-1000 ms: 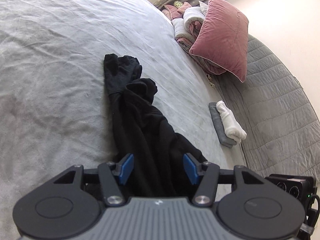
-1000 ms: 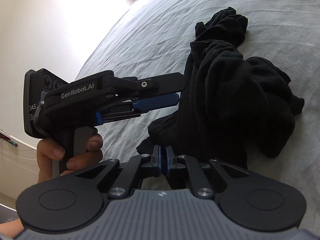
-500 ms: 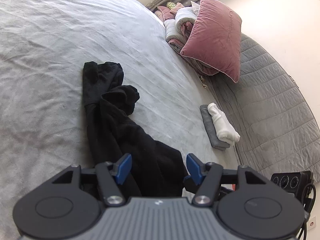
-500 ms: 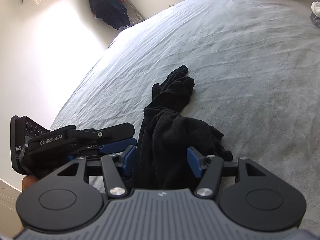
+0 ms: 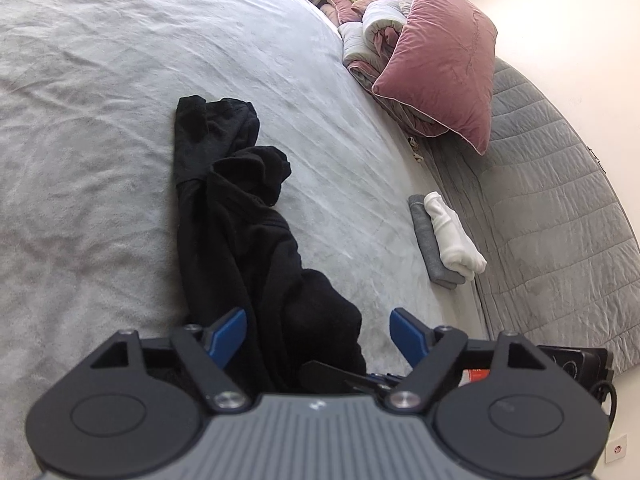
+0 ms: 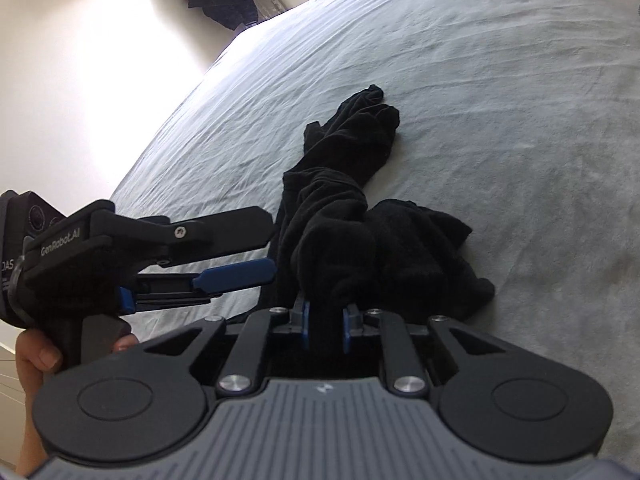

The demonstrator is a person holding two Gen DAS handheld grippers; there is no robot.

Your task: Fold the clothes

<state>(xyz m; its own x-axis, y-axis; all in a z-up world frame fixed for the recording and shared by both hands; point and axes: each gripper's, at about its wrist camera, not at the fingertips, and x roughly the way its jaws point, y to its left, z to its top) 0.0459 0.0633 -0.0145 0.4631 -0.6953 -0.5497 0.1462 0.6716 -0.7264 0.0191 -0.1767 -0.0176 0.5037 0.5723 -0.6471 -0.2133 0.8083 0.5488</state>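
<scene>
Crumpled black fabric garment (image 5: 236, 236) lies bunched on grey bedsheet (image 5: 100, 120). Right gripper (image 6: 325, 330) just closed, clamping garment's near end. Left gripper (image 5: 318, 334) just widened, jaws apart, straddling cloth, not pressing.

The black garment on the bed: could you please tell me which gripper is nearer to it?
Right. The right gripper has just been closing and is clamped on a bunched fold of the black garment. The left gripper has just been opening; its blue pads stand clear of the cloth lying between them.
</scene>
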